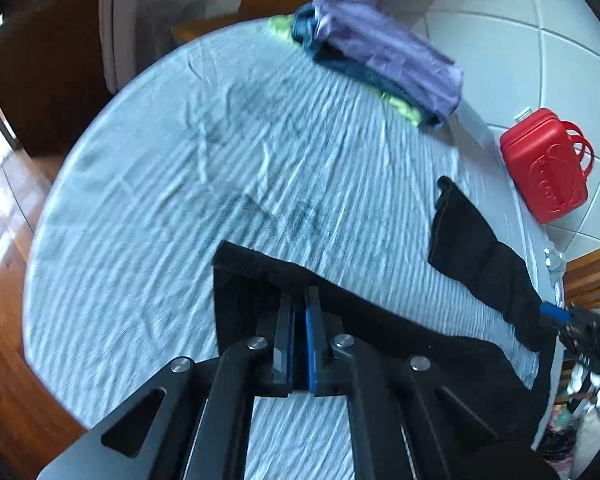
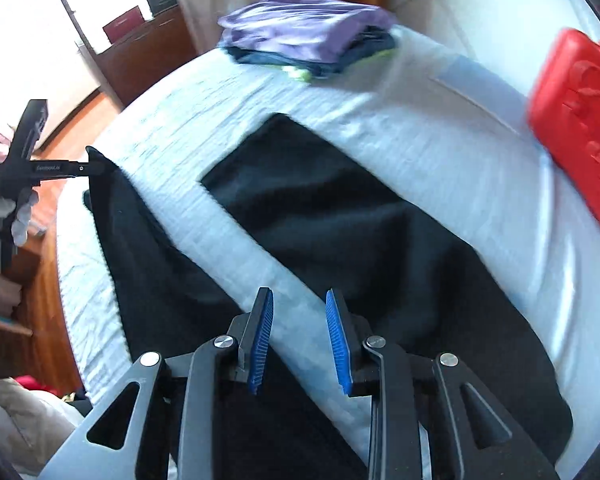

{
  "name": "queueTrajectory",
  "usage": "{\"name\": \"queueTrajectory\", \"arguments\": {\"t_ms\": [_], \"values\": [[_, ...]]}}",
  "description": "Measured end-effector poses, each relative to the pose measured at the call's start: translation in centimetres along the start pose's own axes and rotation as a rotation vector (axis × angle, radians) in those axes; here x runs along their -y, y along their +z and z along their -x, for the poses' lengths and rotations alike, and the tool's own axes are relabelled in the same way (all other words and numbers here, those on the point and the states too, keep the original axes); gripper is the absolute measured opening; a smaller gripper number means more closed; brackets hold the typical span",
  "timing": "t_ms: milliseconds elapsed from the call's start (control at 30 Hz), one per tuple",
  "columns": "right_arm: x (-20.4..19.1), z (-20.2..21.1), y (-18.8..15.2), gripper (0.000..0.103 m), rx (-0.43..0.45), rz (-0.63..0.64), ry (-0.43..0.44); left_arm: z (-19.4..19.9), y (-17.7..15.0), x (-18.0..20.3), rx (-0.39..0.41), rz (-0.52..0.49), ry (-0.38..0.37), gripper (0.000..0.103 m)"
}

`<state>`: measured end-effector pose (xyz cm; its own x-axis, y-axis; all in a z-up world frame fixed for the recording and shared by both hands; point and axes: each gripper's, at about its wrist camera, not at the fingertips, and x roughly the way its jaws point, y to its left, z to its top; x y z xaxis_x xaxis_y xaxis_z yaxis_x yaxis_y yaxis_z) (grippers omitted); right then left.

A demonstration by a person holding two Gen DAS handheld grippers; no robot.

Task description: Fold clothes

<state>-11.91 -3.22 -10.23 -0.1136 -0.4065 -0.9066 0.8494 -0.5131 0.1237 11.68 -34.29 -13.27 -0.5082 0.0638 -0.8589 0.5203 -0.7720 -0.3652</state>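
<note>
Black trousers (image 2: 340,216) in left claw (image 1: 300,300)

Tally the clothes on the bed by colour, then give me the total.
Black: 1, the trousers spread across the bed sheet
Purple: 1, top of the folded pile
Dark blue: 1, middle of the pile
Lime green: 1, bottom of the pile
Total: 4 that can be told apart; the pile is blurred and may hide more.

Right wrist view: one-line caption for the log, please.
Open right gripper above black trousers on the bed; left gripper pinches one leg's hem, folded stack behind.
</note>
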Motion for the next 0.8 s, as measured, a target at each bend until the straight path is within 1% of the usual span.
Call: {"name": "queueTrajectory", "arguments": {"t_ms": [67,133,233,333,433,500,633,733,800], "values": [[-1.2,-0.9,1.3,0.027,-0.009,0.04,0.057,2.7,-1.7,-0.1,0.025,-0.004,-0.014,0.003],[-2.9,-2.1,2.9,0.027,-0.025,0.091,0.119,4.3,-3.4,-0.5,0.021,0.0,-0.005,0.003],[-6.2,-4.0,5.4,0.027,-0.046,0.18,0.192,4.5,-6.4,-1.2,-0.009,0.007,0.015,0.003],[-9.7,-6.2,7.3,0.027,-0.083,0.269,0.259,3.1,-8.5,-1.9,-0.039,0.024,0.039,0.003],[-13.0,-8.6,8.8,0.027,-0.117,0.346,0.302,2.1,-9.3,-2.4,-0.042,0.037,0.056,0.003],[-15.2,-10.4,9.8,0.027,-0.139,0.385,0.335,2.4,-9.5,-2.6,-0.031,0.045,0.045,0.004],[-18.9,-12.7,11.1,0.027,-0.15,0.467,0.362,3.4,-9.9,-2.8,-0.006,0.064,0.025,0.006],[-19.9,-14.6,12.4,0.027,-0.168,0.487,0.386,3.3,-10.0,-2.7,-0.001,0.067,0.043,0.006],[-20.5,-15.8,13.0,0.027,-0.181,0.503,0.376,3.2,-10.0,-2.6,0.002,0.068,0.057,0.006]]}}
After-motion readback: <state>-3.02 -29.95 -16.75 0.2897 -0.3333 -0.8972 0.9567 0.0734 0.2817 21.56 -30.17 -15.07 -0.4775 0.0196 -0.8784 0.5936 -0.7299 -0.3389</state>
